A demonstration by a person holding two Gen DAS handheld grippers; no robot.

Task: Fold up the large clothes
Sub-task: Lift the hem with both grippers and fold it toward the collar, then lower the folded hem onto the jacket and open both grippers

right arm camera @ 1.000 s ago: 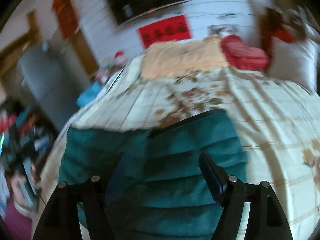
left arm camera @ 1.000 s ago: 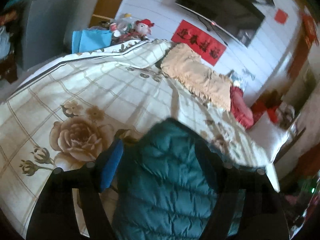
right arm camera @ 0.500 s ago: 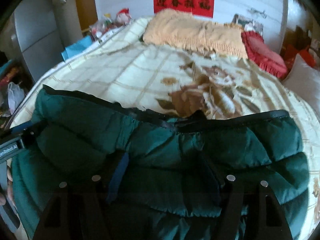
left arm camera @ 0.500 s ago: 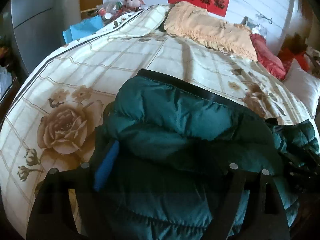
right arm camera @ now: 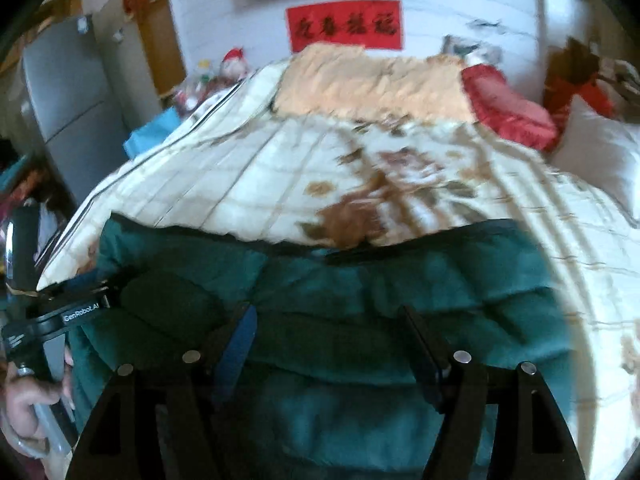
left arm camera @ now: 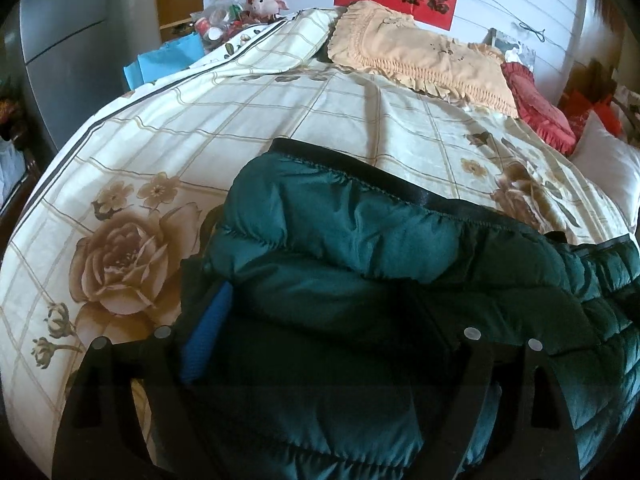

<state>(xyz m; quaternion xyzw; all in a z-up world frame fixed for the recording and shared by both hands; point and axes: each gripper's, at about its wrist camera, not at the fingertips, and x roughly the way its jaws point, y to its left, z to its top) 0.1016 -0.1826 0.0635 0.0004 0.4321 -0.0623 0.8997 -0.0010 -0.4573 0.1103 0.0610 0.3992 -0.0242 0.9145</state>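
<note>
A dark green puffer jacket (left arm camera: 360,272) lies bunched on the floral bed cover (left arm camera: 200,152), its black hem band toward the pillows. My left gripper (left arm camera: 320,312) stands open, the padded fabric heaped between and over its fingers; only the blue left pad (left arm camera: 208,336) shows. In the right wrist view the jacket (right arm camera: 360,280) spreads wide across the near bed. My right gripper (right arm camera: 332,344) is open over it, fingers wide apart with the fabric below them. The left gripper's body (right arm camera: 80,308) and the hand holding it show at the left edge.
A peach frilled pillow (left arm camera: 420,56) and a red cushion (left arm camera: 536,108) lie at the head of the bed, a white pillow (left arm camera: 608,168) at right. A grey fridge (left arm camera: 60,40), blue bag (left arm camera: 168,60) and toys stand left of the bed.
The jacket was brought down from hanging in both grippers onto the bed. The right gripper has lifted and opened clear of the fabric; its view is blurred with motion.
</note>
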